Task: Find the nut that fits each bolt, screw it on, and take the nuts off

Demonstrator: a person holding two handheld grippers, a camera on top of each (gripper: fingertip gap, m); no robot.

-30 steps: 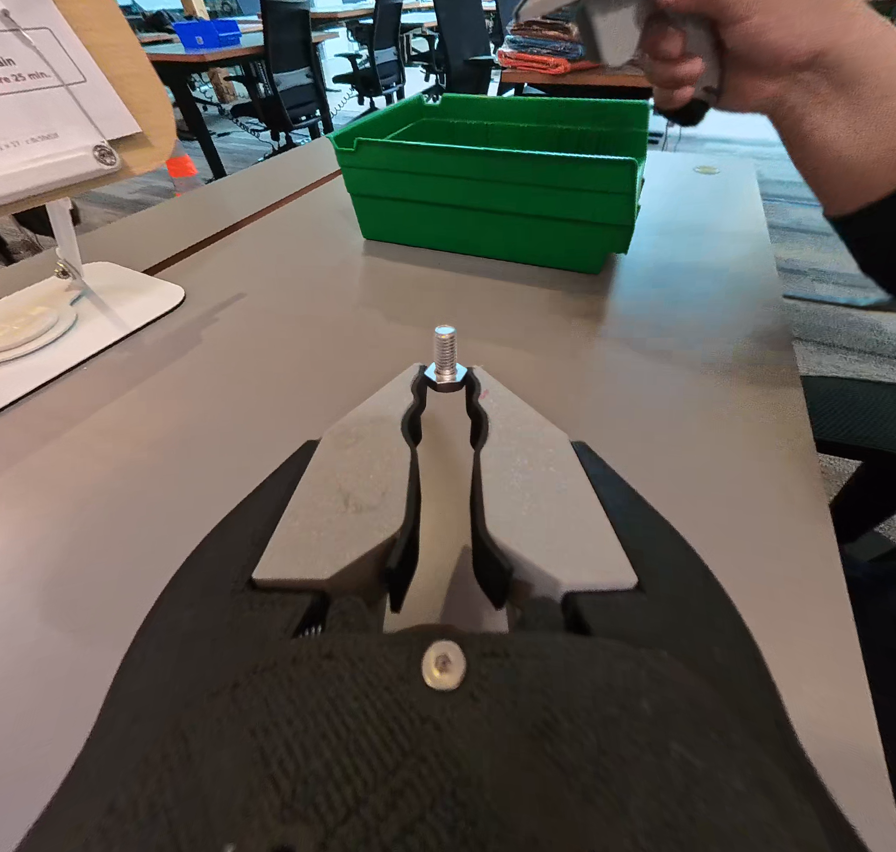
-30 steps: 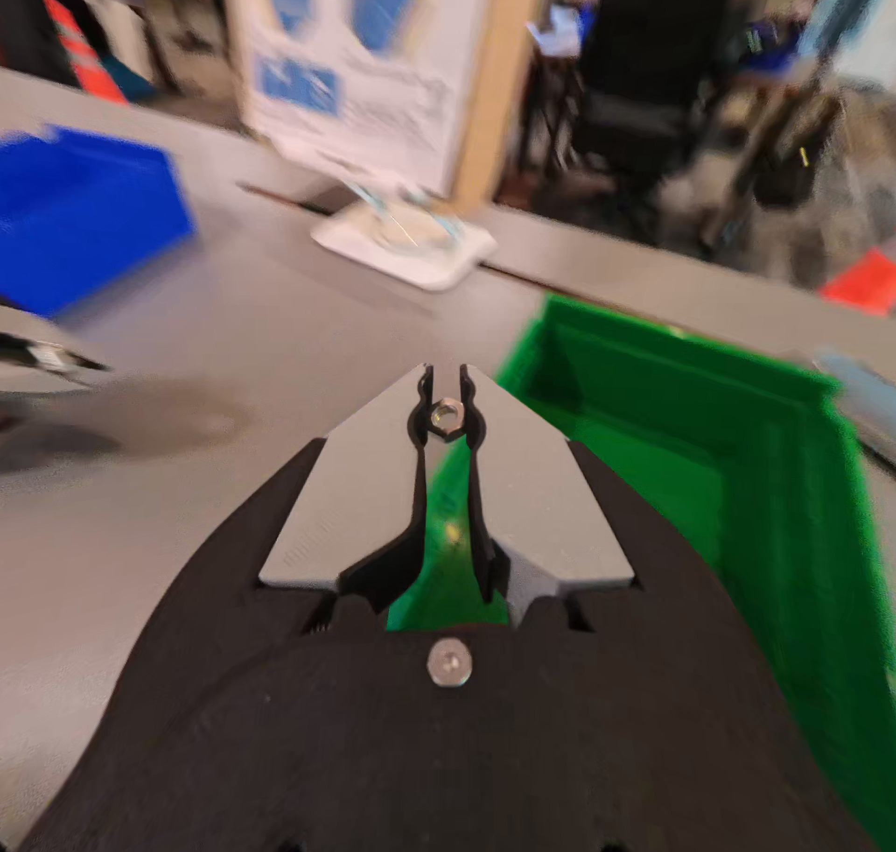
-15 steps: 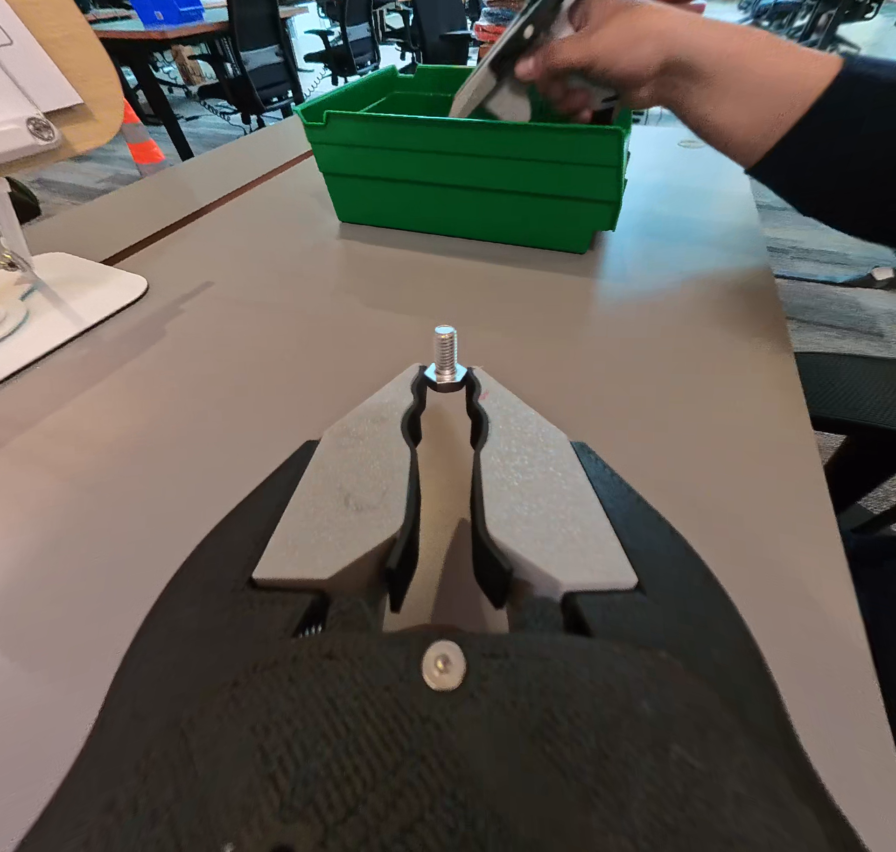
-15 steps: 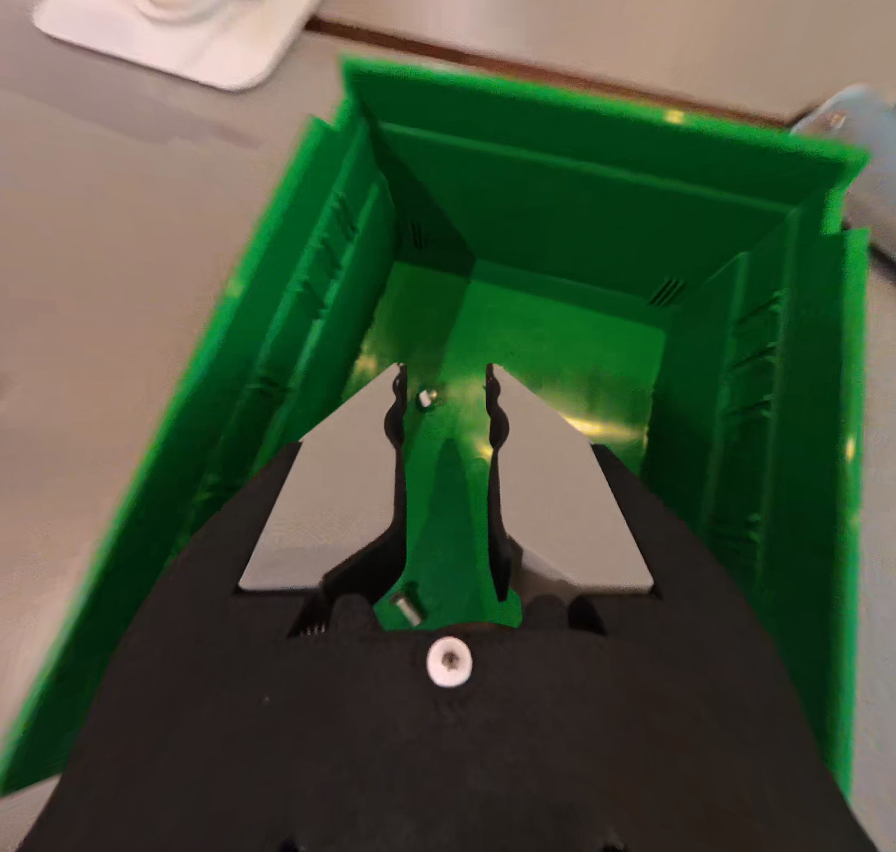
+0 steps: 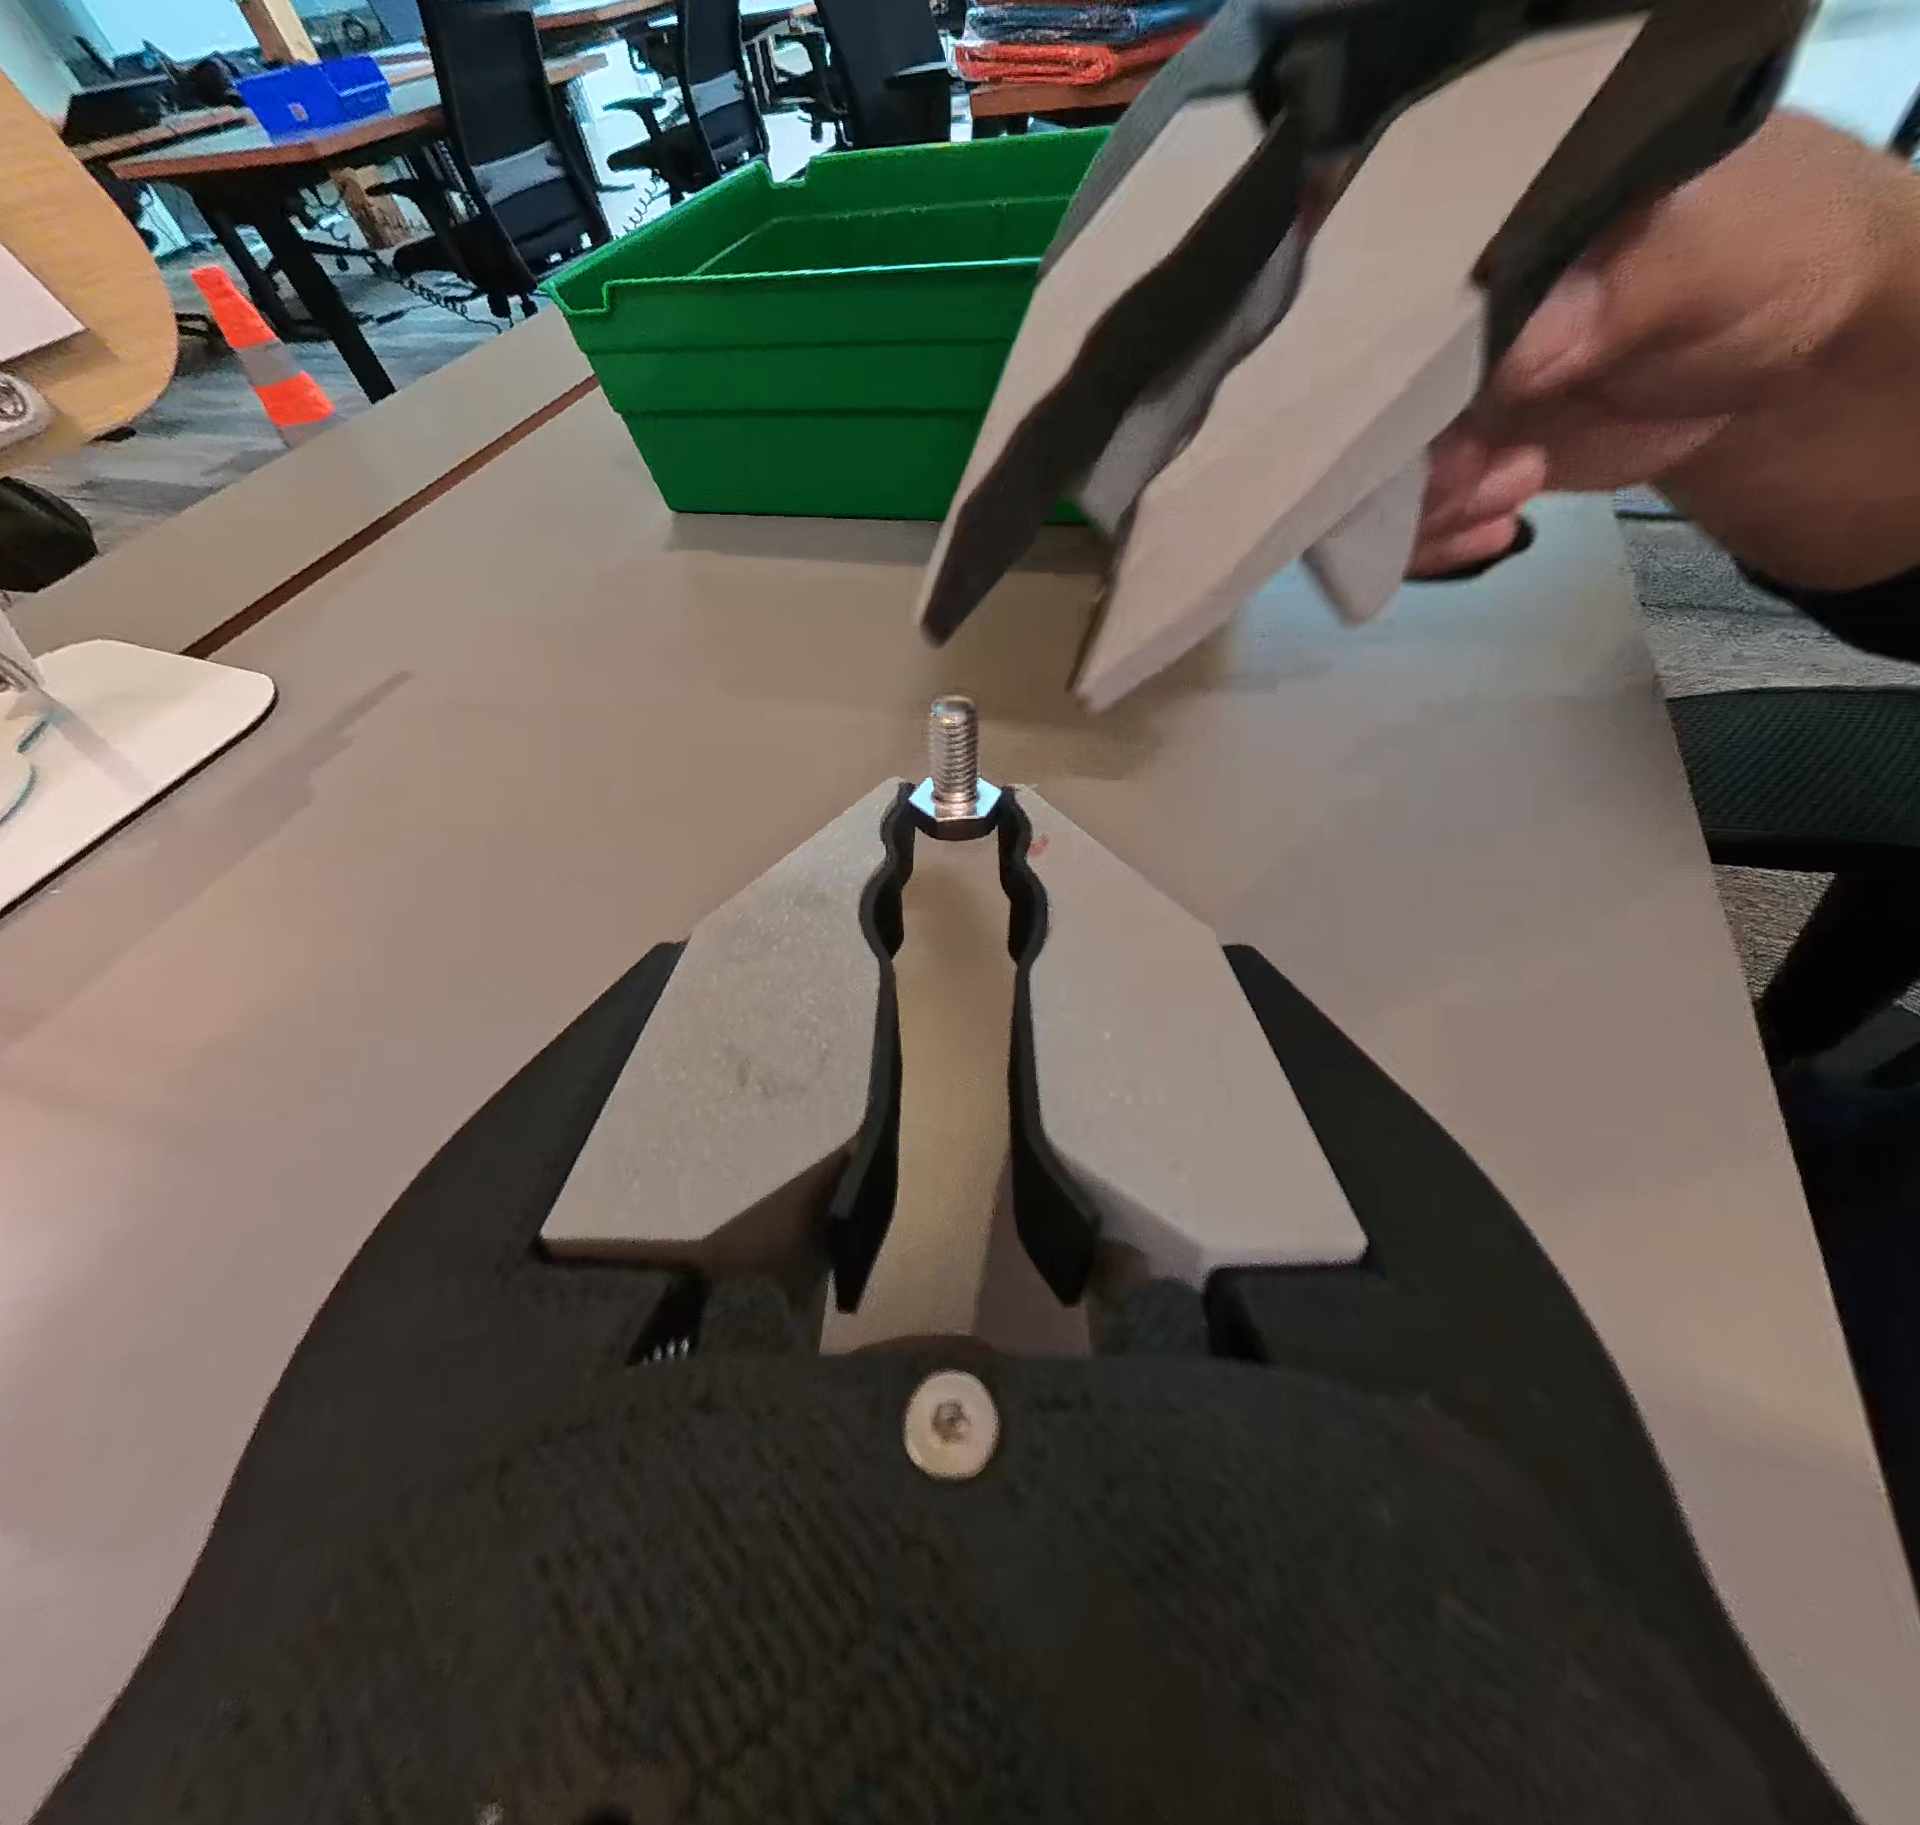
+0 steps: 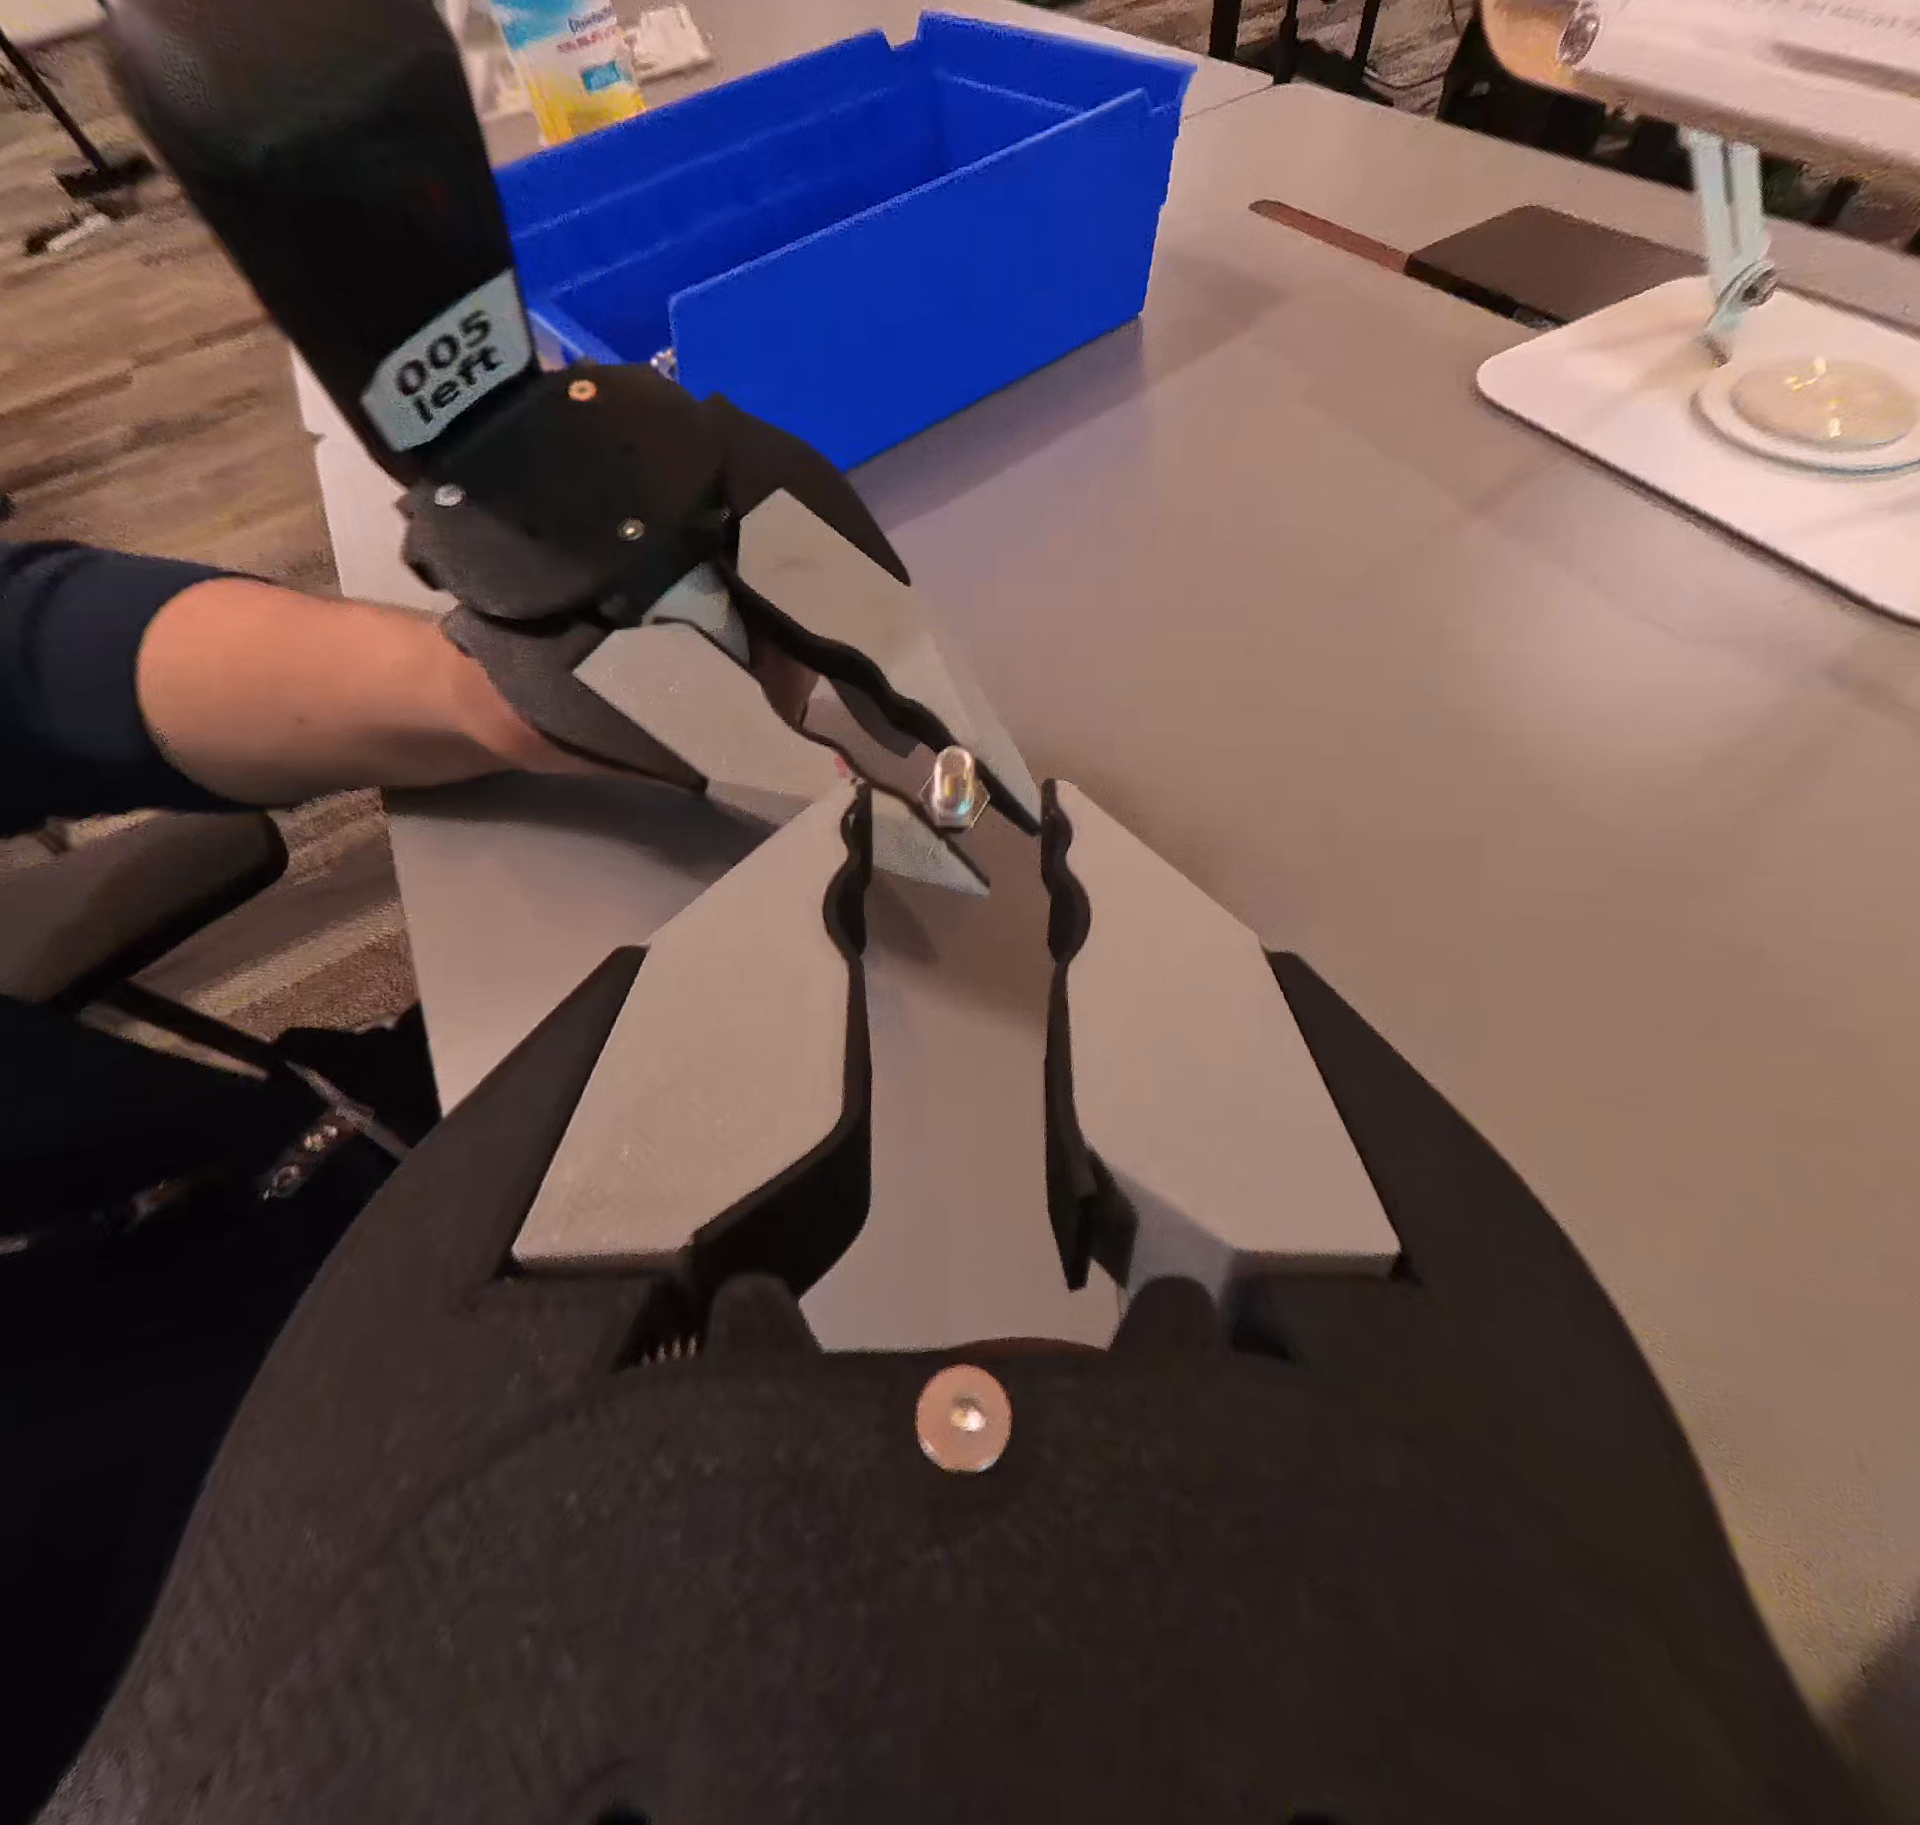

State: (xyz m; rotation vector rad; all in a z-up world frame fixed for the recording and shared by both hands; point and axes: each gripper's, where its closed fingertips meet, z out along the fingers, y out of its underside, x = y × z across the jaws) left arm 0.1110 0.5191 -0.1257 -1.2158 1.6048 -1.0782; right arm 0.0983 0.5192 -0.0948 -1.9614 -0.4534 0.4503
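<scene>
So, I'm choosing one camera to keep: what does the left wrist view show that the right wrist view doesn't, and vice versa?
Only the left wrist view shows the green bin and the orange cone. Only the right wrist view shows the blue bin and a spray bottle. Both show the left gripper clamping the bolt by its hex head, threads up, the open, empty right gripper, and the grey table.

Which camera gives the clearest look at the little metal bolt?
The left wrist view: the bolt stands upright at the left gripper's tips, head clamped, threads sharp. In the right wrist view the bolt appears foreshortened and blurrier, seen mostly end-on.
</scene>
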